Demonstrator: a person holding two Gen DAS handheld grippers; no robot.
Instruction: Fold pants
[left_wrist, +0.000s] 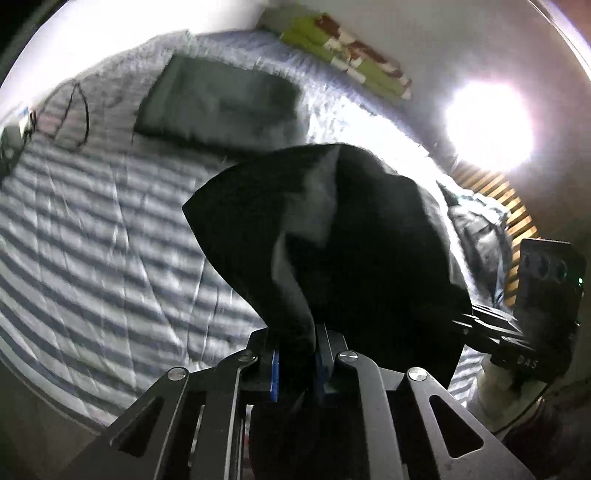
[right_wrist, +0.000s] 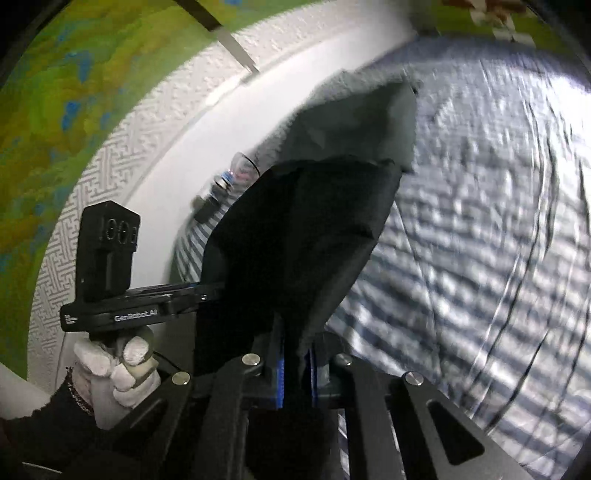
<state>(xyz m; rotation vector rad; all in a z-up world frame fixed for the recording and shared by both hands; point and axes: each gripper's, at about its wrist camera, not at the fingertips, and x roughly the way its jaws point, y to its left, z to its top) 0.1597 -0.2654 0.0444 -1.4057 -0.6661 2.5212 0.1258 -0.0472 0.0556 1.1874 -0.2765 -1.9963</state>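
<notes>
Black pants (left_wrist: 332, 229) hang bunched in the air above a striped bed. My left gripper (left_wrist: 295, 354) is shut on a fold of them, the cloth running up from between its blue pads. In the right wrist view the same black pants (right_wrist: 295, 240) rise from my right gripper (right_wrist: 297, 365), which is shut on another part of the cloth. The right gripper shows at the right edge of the left wrist view (left_wrist: 480, 317), its tips hidden behind the cloth. The left gripper's body (right_wrist: 110, 314) shows in the right wrist view, held by a white-gloved hand (right_wrist: 118, 365).
A folded dark grey garment (left_wrist: 218, 103) lies on the striped bedspread (left_wrist: 92, 221) farther back; the same folded garment (right_wrist: 354, 122) shows in the right view. A black cable (left_wrist: 74, 114) and small items lie at the bed's left edge. A bright lamp (left_wrist: 487, 125) glares right; a green patterned pillow (left_wrist: 351, 59) lies by the wall.
</notes>
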